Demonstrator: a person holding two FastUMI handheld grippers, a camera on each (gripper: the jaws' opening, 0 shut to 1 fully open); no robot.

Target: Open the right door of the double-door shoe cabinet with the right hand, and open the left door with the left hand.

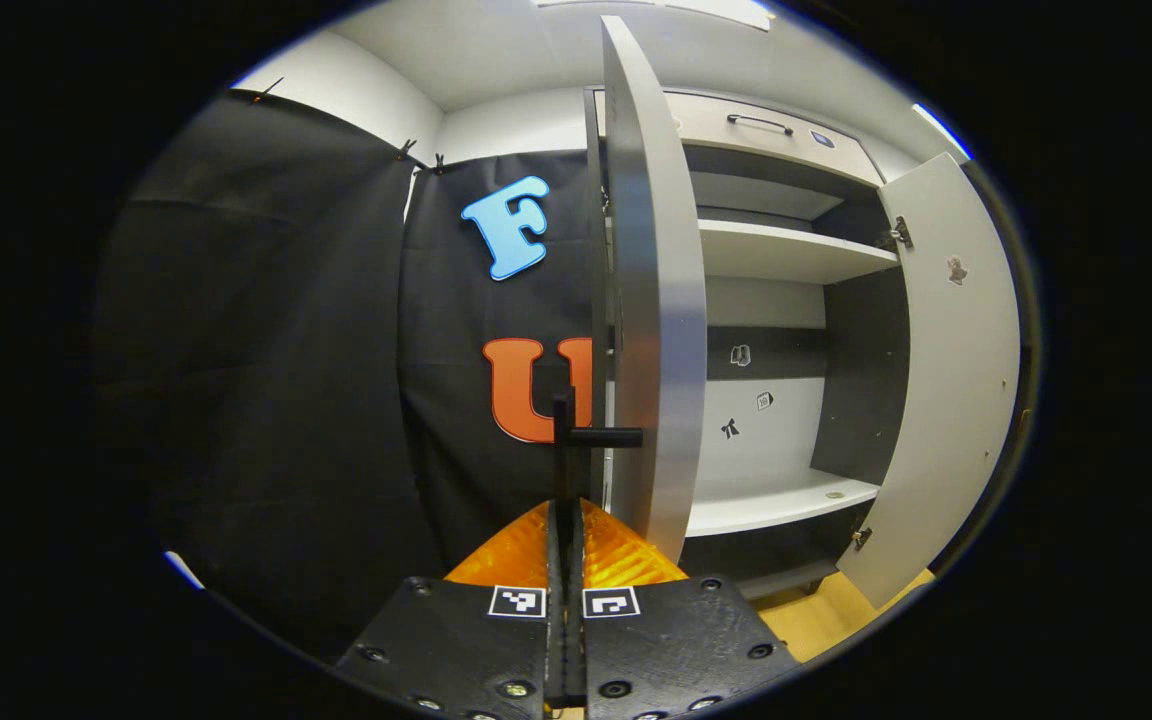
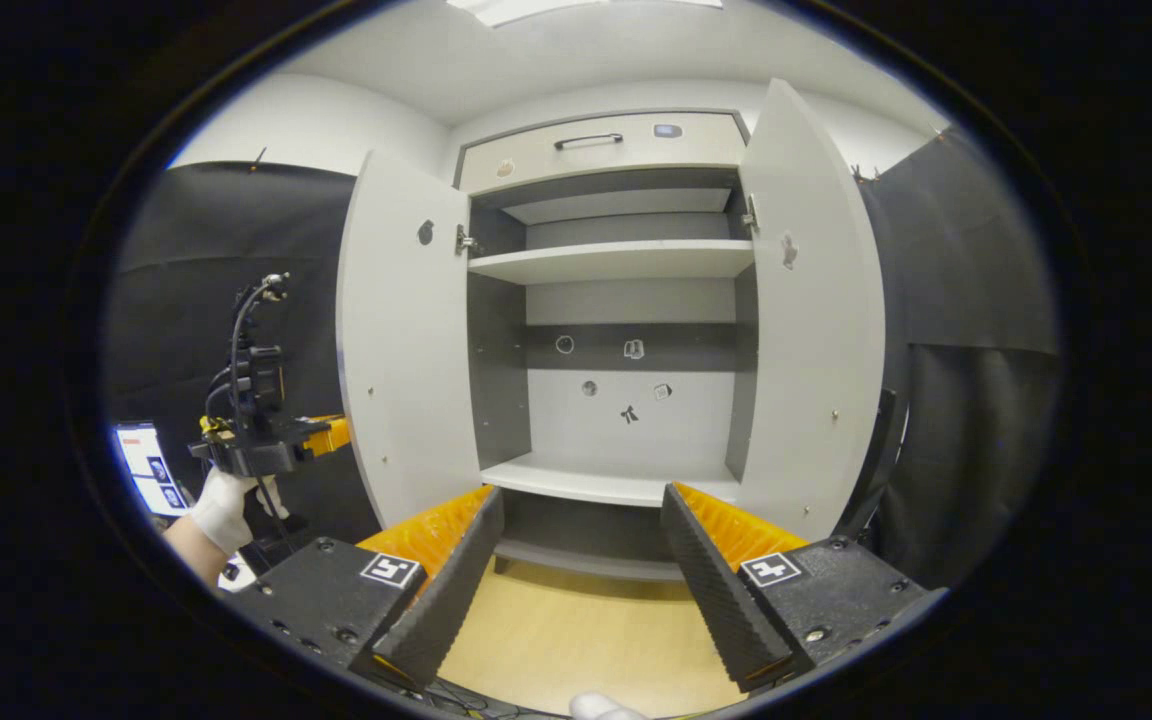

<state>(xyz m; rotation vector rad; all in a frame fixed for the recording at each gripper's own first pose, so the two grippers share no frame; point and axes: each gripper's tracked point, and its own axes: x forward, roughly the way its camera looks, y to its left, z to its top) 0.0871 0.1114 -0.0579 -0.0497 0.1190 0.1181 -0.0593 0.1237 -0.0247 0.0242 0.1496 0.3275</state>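
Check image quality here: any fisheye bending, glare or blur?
Left gripper view: the left door bows strongly from fisheye bending, sharp, no glare. Right gripper view: both doors curve outward, the ceiling light is blown out, the shelves stay evenly lit and in focus.

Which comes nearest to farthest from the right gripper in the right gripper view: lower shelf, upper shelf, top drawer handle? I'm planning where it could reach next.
From the right gripper, open and pointed into the cabinet:
1. Lower shelf, just beyond the fingertips, low and centre.
2. Upper shelf, higher, centre.
3. Top drawer handle, above the open compartment, at the top.
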